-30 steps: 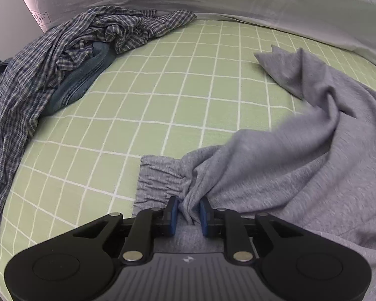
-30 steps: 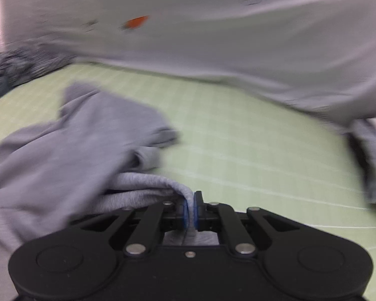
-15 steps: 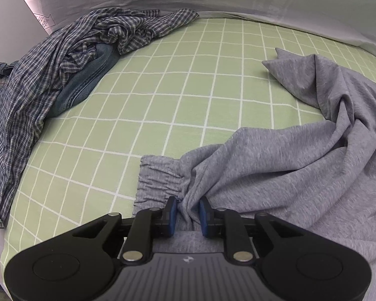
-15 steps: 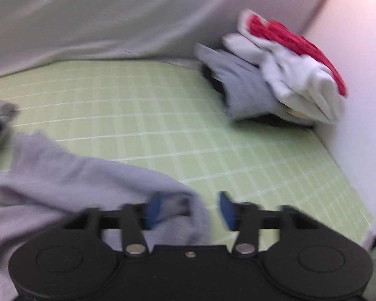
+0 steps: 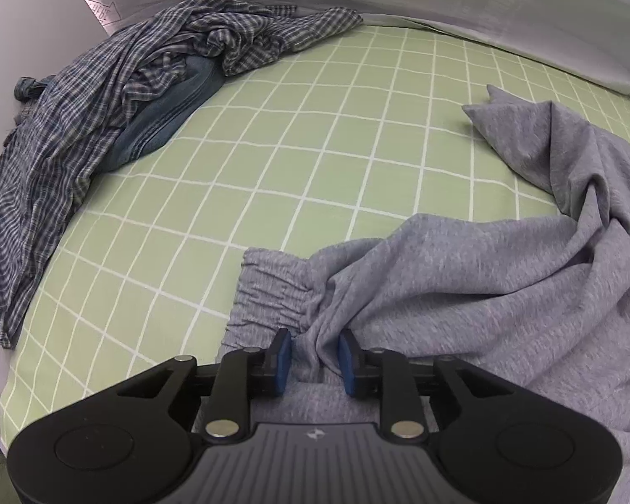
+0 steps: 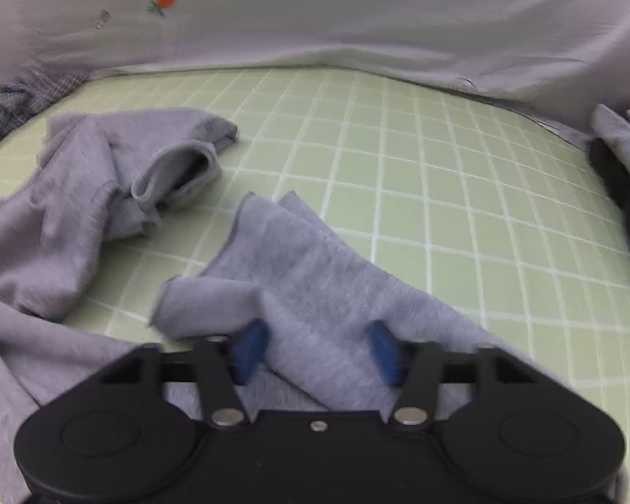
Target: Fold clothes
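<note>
left gripper (image 5: 313, 356) pinching bunched waistband of grey sweatpants (image 5: 462, 294); right gripper (image 6: 315, 353) spread over leg fabric. keep pinch firm, smooth legs flat on checked sheet (image 5: 315, 147).

So the bed with the light green sheet gridded in white lines (image 5: 315, 159) is carrying everything here. A crumpled grey jersey garment with a gathered elastic band (image 5: 483, 294) is lying spread across its near side. A rumpled blue-and-white checked shirt (image 5: 105, 96) is sitting along the far left edge, piled over some folded blue denim (image 5: 176, 117). A small heap of grey and white clothes (image 6: 626, 168) is resting at the right edge.
</note>
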Available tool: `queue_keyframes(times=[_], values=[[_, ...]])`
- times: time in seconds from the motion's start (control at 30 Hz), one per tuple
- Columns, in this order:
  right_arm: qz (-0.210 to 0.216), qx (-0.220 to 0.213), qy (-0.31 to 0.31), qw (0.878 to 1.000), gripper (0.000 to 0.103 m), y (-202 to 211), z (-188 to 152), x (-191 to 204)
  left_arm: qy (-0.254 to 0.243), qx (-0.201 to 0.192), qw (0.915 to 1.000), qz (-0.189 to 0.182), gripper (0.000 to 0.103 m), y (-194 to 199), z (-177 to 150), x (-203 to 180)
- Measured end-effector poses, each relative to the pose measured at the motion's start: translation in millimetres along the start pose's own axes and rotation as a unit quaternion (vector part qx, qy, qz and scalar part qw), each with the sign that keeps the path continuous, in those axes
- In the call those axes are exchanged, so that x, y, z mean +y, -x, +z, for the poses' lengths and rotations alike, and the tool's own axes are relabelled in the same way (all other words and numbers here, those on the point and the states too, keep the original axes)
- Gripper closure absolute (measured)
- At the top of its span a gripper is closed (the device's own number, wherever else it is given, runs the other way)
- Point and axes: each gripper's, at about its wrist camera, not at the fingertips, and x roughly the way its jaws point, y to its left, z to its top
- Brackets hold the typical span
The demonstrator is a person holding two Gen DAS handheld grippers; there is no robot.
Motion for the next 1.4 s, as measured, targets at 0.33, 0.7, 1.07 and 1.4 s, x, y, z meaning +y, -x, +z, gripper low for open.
queue_keyframes(times=[0.33,0.7,1.07,1.4], values=[[-0.304,0.044,-0.086,0.948,0.078,8.7,-27.3,-146.1,0.009,0.001,0.9997,0.021,0.075,-2.3,0.3,-6.8],[-0.233,-0.014,-0.307,0.923,0.011,96.3,-105.0,-155.2,0.087,-0.017,0.9934,-0.072,0.040,24.2,-17.9,6.4],[-0.189,0.003,-0.295,0.937,0.048,74.5,-118.8,-93.6,-0.001,-0.020,0.9977,-0.065,0.040,6.5,-29.0,-25.0],[-0.176,0.005,-0.259,0.950,0.057,44.9,-73.9,-75.5,0.026,-0.035,0.9966,-0.070,0.038,-23.1,26.1,-32.4]])
